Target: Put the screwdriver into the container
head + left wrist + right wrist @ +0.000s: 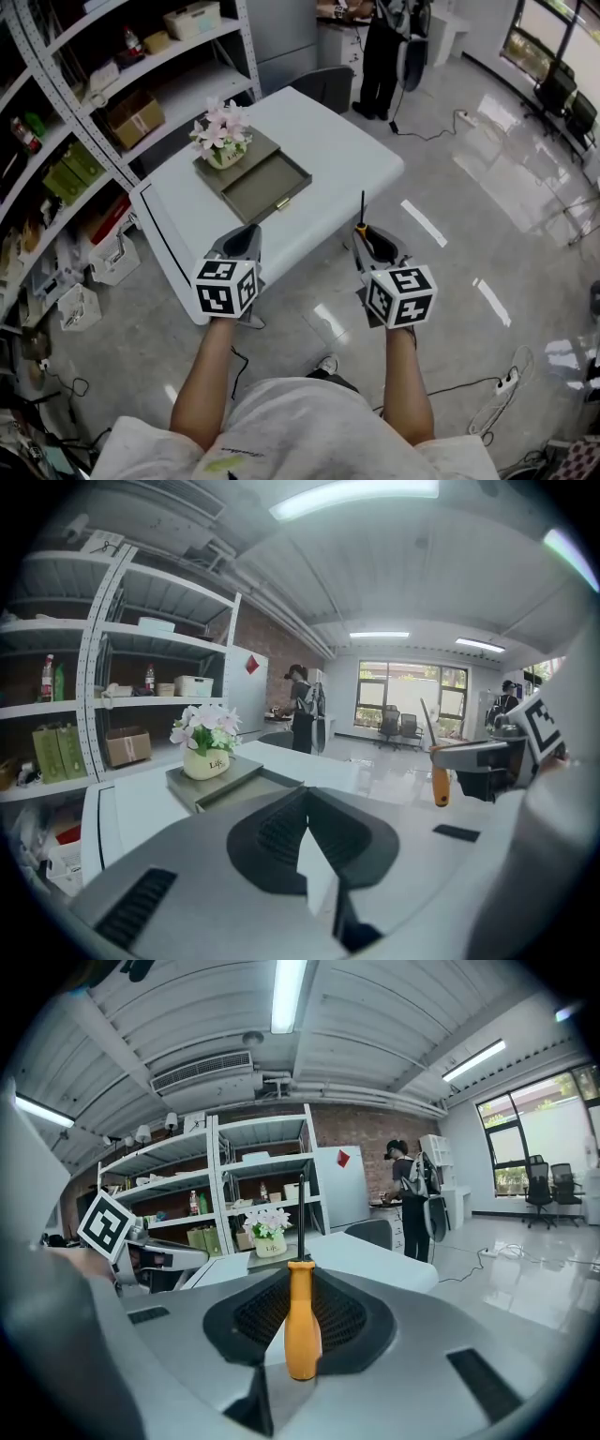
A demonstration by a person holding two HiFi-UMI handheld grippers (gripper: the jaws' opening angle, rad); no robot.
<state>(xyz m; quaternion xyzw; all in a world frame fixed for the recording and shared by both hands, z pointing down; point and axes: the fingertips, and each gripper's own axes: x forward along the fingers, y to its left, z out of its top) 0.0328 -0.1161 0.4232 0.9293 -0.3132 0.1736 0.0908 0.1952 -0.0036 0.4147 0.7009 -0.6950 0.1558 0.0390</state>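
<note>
Right gripper (375,246) is clamping the screwdriver (302,1330) by its orange handle, shaft pointing forward along the jaws. Container (265,186) is lying ahead and leftward on the table (328,141), nearer the left gripper (242,242), which is closed and empty.

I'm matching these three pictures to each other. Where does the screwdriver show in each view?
Head view: the screwdriver is just right of centre, sticking up out of the right gripper.
Left gripper view: far right at mid-height, orange handle down.
Right gripper view: dead centre, clamped between the jaws.
Shared landmark: the flower pot.
</note>
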